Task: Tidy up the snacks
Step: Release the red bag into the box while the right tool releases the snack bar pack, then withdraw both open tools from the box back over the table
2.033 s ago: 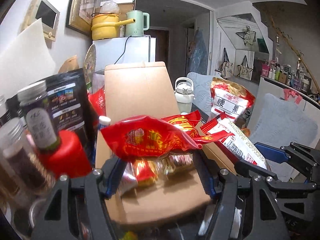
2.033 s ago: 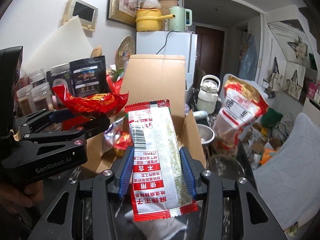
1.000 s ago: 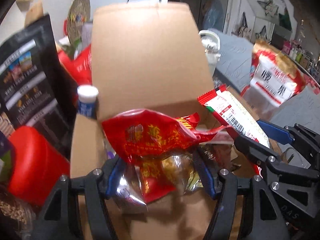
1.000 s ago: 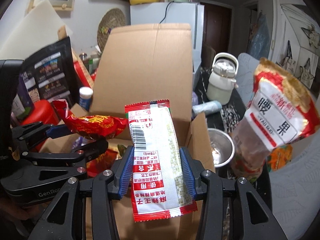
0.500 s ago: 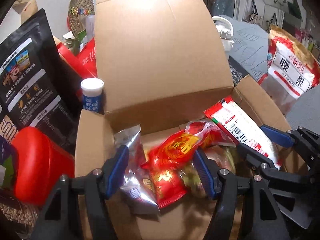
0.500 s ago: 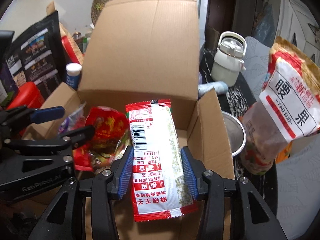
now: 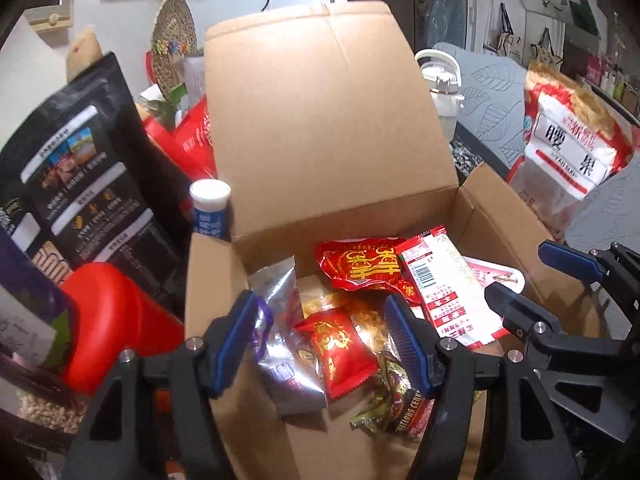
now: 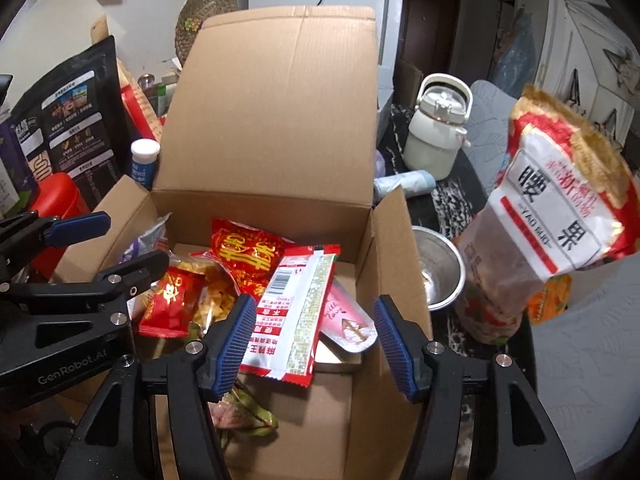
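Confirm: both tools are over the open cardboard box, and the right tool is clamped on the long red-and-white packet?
Not quite. Both are over the cardboard box, but the right tool is not clamped: the right wrist view shows its jaws opening, and the long red-and-white packet lies loose in the box, tilted, clear of the right pad. The left tool is open too.

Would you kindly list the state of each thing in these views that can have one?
cardboard box: open, back flap upright, snacks inside
long red-and-white packet: released, lying in the box
red snack bag: lying in the box, not held
left tool: open, empty
right tool: jaws opening, pads off the packet
white kettle: lid shut, standing outside the box
blue tube: capped, upright
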Tool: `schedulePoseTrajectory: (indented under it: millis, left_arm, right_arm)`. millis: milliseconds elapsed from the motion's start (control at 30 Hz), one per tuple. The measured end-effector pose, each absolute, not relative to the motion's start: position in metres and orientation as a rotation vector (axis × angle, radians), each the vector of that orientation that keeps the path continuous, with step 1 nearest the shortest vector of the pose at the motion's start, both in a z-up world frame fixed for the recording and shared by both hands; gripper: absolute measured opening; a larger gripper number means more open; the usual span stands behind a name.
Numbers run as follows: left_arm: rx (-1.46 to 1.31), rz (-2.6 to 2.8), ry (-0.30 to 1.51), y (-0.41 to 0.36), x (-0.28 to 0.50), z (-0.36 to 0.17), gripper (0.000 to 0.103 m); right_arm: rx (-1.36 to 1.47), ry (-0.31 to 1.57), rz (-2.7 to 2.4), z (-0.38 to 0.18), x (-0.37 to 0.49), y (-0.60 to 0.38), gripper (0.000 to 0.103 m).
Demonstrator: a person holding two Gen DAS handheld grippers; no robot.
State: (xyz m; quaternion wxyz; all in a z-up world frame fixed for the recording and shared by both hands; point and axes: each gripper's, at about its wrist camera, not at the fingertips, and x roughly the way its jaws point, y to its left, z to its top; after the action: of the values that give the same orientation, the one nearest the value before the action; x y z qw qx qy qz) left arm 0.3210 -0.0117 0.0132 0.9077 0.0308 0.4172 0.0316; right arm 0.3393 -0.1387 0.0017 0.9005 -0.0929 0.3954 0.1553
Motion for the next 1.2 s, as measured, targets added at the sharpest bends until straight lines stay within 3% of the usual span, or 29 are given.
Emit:
schedulePoseTrajectory:
  millis: [733, 833, 967, 1200]
  left_arm:
    - [0.035, 0.053, 0.641, -0.004, 0.226, 0.113, 0.066]
    - [0.041, 0.063, 0.603, -0.002, 0.207, 0.128, 0.066]
    - [0.033, 0.077, 0.551, 0.004, 0.183, 0.143, 0.089]
    - [0.042, 0.079, 0.498, 0.009, 0.146, 0.159, 0.090]
  right_arm:
    - [-0.176, 0.619, 0.314, 0.102, 0.247, -0.141, 0.062]
    - [-0.164, 0.589, 0.324, 0.115, 0.229, -0.142, 0.069]
    - [-0.158, 0.556, 0.330, 0.128, 0.205, -0.143, 0.077]
    - [-0.145, 0.492, 0.330, 0.147, 0.162, -0.148, 0.093]
